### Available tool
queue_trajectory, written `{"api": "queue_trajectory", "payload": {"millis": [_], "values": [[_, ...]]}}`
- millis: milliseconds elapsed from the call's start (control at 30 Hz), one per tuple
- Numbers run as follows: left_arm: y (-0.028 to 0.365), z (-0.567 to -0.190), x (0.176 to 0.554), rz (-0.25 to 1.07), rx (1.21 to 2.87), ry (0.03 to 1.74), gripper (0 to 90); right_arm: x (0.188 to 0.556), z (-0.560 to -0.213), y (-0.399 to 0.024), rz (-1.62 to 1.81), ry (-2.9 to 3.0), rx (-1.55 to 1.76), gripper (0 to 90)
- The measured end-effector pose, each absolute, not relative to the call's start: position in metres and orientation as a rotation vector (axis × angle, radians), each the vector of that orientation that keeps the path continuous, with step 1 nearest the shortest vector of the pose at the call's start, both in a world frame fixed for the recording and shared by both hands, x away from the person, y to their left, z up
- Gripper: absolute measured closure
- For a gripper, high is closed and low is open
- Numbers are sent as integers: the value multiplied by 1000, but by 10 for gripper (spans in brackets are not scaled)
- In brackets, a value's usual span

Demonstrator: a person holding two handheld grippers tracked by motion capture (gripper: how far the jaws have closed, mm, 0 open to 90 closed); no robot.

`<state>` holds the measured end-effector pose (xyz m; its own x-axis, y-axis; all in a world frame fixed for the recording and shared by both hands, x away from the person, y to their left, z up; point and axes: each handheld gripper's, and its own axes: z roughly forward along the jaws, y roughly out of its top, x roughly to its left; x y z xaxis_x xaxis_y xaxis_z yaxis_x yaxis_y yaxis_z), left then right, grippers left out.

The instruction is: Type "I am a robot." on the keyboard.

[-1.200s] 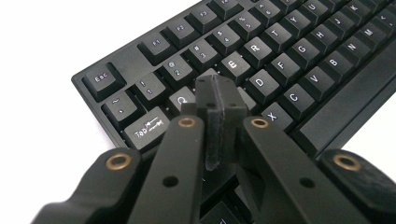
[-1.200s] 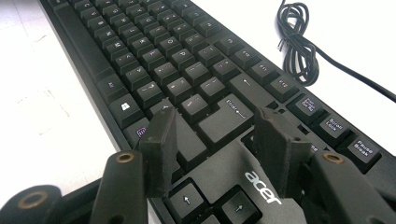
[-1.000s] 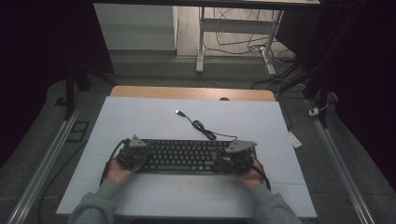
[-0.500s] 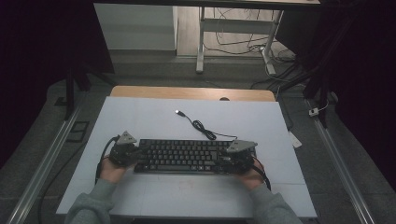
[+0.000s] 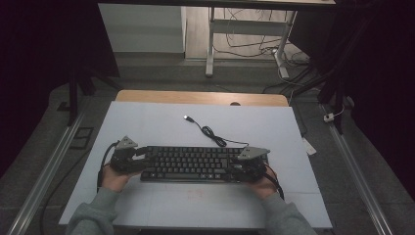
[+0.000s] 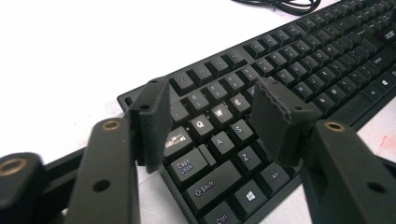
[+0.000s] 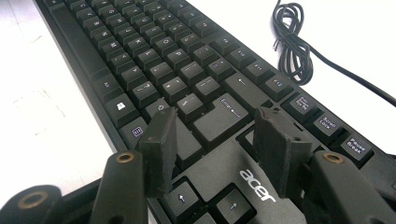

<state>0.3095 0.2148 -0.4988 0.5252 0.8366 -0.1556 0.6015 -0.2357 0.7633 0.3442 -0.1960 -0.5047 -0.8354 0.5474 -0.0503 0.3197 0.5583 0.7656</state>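
White table (image 5: 161, 122): you are flanking a flat black plastic keyboard (image 5: 193, 163) lying crosswise.
Left gripper (image 6: 210, 116) and right gripper (image 7: 212, 149) are hovering released over opposite ends.

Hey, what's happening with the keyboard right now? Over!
Left gripper open over keyboard's left end. Right gripper open over right end. Keyboard flat on table. Cable coiled behind, not in the way.

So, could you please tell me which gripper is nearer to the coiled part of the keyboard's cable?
Right. The right gripper sits at the keyboard's right end, closer to the coil; the left gripper sits at the far left end.
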Motion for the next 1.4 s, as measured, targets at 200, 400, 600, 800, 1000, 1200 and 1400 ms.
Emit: {"api": "queue_trajectory", "payload": {"millis": [200,400,600,800,1000,1200,1400], "values": [[209,-498,310,357,1962,1160,420,344,-505,-196,1149,2511,716,501],[199,-497,313,329,1997,1139,349,344,-505,-195,1147,2516,717,500],[189,-494,316,326,2021,1122,317,344,-506,-195,1145,2518,714,500],[178,-490,317,362,2055,1086,323,344,-506,-195,1146,2517,715,500],[171,-485,318,379,2048,1071,359,344,-505,-194,1147,2516,714,500],[165,-482,323,375,2080,1052,381,343,-505,-193,1152,2511,712,501],[159,-484,335,336,2107,1043,435,342,-505,-193,1156,2512,705,501]]}}
